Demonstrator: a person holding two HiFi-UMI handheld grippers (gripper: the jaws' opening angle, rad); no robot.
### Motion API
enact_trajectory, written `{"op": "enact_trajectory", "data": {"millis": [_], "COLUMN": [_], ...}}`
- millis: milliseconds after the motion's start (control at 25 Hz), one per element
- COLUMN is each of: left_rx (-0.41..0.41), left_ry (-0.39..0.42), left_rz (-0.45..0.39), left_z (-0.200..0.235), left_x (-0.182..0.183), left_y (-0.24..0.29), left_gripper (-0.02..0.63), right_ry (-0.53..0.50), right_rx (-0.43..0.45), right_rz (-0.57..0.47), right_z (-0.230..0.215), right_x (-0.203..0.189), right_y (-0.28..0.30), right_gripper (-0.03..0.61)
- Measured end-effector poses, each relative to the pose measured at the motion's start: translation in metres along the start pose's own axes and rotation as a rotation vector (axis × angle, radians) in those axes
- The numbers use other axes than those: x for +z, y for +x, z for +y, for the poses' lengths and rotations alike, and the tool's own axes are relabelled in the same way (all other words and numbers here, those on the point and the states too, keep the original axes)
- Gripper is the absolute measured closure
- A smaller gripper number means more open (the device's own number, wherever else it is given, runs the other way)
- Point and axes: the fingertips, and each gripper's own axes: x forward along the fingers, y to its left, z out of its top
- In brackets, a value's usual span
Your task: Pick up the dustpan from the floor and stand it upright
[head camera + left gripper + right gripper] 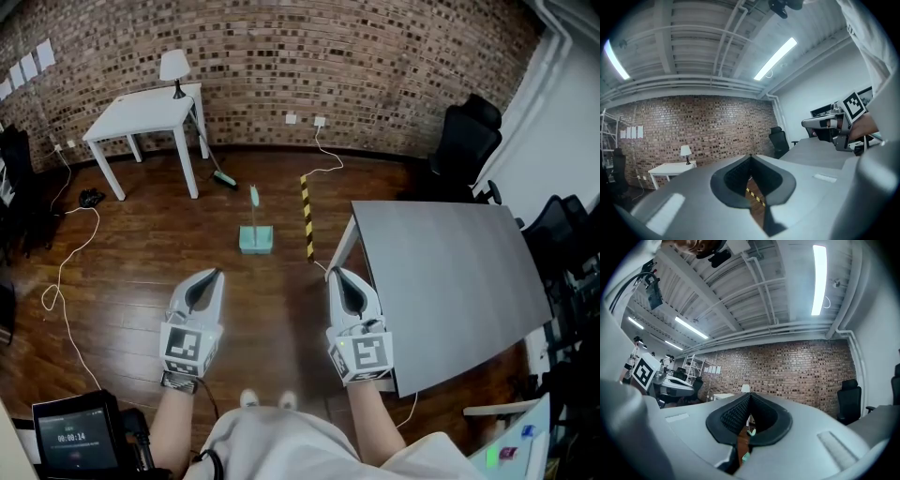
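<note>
A teal dustpan (pixel 255 238) lies flat on the wooden floor in the middle of the room, its long handle (pixel 253 196) pointing away toward the brick wall. A sliver of it shows through the right gripper view as teal bits (pixel 751 431). My left gripper (pixel 215 273) and right gripper (pixel 335 273) are held level side by side, well short of the dustpan, both shut with nothing between the jaws. In the left gripper view the shut left gripper (pixel 750 156) points at the brick wall, and the right gripper (pixel 749 394) does the same in its own view.
A grey table (pixel 450 281) stands close at the right, its corner beside my right gripper. A yellow-black striped strip (pixel 307 216) lies on the floor near the dustpan. A white table (pixel 145 112) with a lamp (pixel 174 69) stands at the back left; a broom (pixel 214 161) leans by it. Cables (pixel 64 272) trail on the left.
</note>
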Motion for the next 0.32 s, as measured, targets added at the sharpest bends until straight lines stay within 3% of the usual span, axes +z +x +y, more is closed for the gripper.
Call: {"op": "enact_trajectory", "data": {"millis": [320], "left_rx": [-0.003], "left_ry": [0.003], "left_rz": [0.01], "left_z": [0.0009], "left_x": [0.0033], "left_y": [-0.0022], "left_gripper": [0.612], "right_ry": [0.001], "right_rx": [-0.002], "right_rz": [0.007], "right_z": [0.0016], "right_x": [0.0032], "right_y": [0.0005], "right_gripper": [0.568]}}
